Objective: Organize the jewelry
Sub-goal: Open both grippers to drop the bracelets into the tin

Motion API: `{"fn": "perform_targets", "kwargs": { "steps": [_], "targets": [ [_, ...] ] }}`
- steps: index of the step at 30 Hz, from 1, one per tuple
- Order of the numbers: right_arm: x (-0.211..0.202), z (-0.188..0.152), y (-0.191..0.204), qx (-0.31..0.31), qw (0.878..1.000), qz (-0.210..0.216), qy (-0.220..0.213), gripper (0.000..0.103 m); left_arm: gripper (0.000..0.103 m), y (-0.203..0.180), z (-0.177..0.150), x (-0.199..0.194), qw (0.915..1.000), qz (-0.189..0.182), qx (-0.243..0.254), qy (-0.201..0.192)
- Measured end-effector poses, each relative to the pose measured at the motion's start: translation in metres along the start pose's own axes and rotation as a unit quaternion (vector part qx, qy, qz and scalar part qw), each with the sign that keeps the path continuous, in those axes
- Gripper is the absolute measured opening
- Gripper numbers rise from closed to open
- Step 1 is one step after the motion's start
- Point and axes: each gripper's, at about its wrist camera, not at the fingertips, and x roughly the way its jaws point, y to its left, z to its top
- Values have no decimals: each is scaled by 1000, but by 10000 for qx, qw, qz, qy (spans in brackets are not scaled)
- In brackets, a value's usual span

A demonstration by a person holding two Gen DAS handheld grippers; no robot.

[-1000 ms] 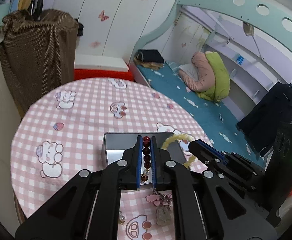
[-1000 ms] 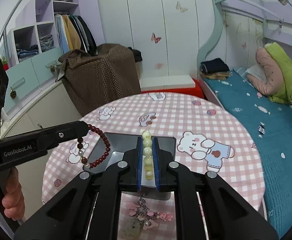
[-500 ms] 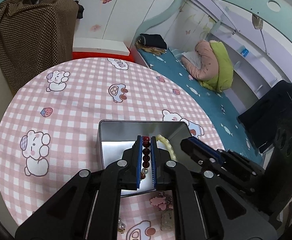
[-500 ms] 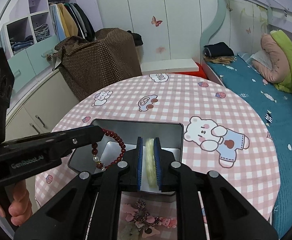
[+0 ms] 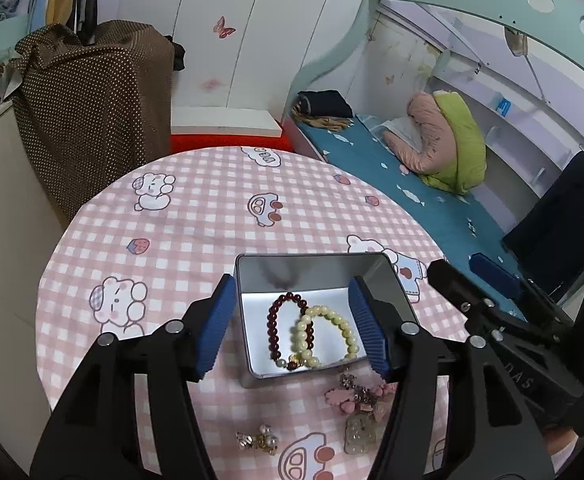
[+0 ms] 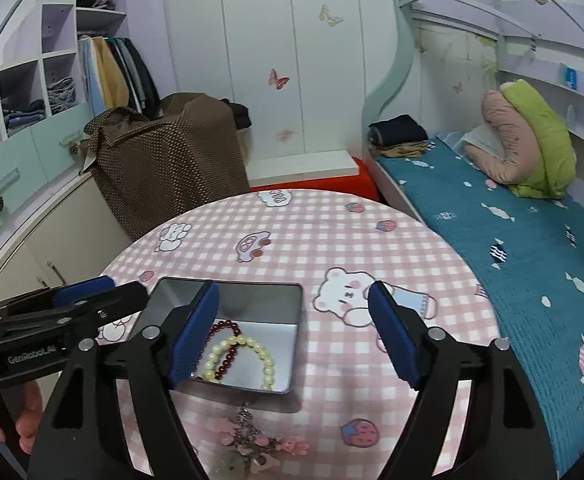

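Observation:
A silver metal tin (image 5: 252,276) (image 6: 295,356) sits on the pink checked table. Inside it lie a dark red bead bracelet (image 5: 272,330) (image 6: 228,354) and a cream bead bracelet (image 5: 341,326) (image 6: 266,360), overlapping. My left gripper (image 5: 293,326) is open and empty above the tin, its fingers either side of it. My right gripper (image 6: 293,334) is open and empty above the tin's right part. A pink charm keychain (image 5: 355,398) (image 6: 252,446) and a small pearl piece (image 5: 258,440) lie on the table in front of the tin.
The round table (image 5: 196,216) has a pink checked cloth with bear prints. A brown dotted covered object (image 5: 88,108) stands behind it at the left. A bed with a teal sheet (image 6: 511,240) is on the right, wardrobe doors behind.
Both grippers have opened and let go of their bracelets. The red and cream bracelets now lie in the tin. Both grippers have pulled back a little.

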Motion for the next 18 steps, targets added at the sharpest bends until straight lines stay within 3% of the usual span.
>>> {"fn": "perform_targets", "kwargs": {
  "steps": [11,18],
  "targets": [
    [-21,-6,1,-17,9999,-87,-105,80,65,-5,-10,-18,9999,108,116,-52],
    [-34,-13,3,-11,9996,-202,-203,90,77,-1,-20,-28,9996,259,116,-62]
  ]
}}
